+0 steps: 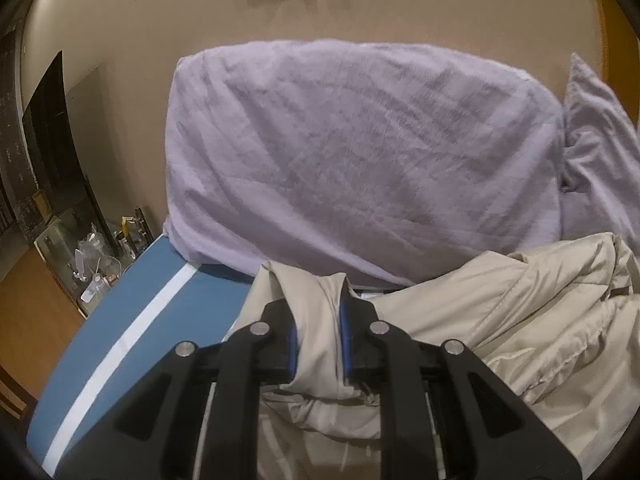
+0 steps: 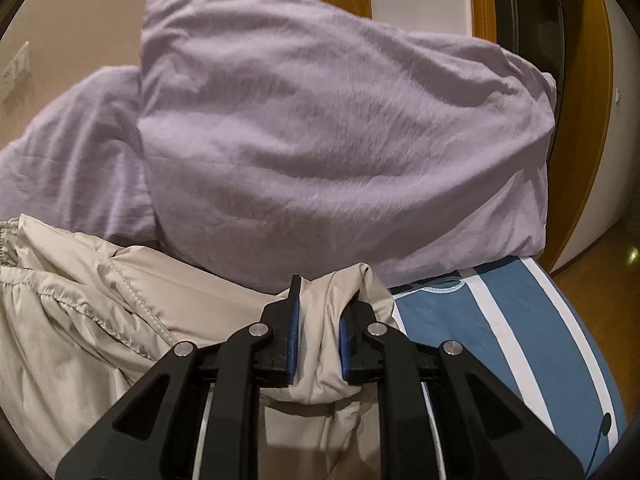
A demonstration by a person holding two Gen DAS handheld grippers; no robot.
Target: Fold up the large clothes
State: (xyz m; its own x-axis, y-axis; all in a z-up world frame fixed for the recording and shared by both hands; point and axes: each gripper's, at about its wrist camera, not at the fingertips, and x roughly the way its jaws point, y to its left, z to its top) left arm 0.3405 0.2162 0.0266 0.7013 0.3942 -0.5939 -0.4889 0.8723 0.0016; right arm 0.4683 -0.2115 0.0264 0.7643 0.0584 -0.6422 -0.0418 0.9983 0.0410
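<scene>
Pinching a bunched fold of the beige jacket (image 1: 520, 320), the left gripper (image 1: 319, 332) is standing nearly closed, its blue pads (image 1: 293, 346) pressing the fabric from both sides with a ridge of cloth poking up past the fingertips. Matching it, the right gripper (image 2: 318, 336) is clamping another gathered edge of the same jacket (image 2: 80, 320), jaws almost shut on the cloth. Between and behind the two grips the rest of the garment is lying crumpled and loosely heaped on the bed (image 1: 120, 320), over the blue sheet with its white stripe, and it is reaching back to touch the foot of the lilac pillows (image 1: 360, 152) propped against the wall. A cluttered side table (image 1: 92, 264) is sitting beside the bed in the left view. Judging from this, the fold is only getting started, with the jacket being carried by two corners. Risks are showing already: the slick shell fabric may be slipping out of such thick, uneven pinches if one side is pulled harder; the slack middle may be dragging and doubling under itself instead of laying flat; and the far edge may be snagging against the pillows, skewing the fold line.
</scene>
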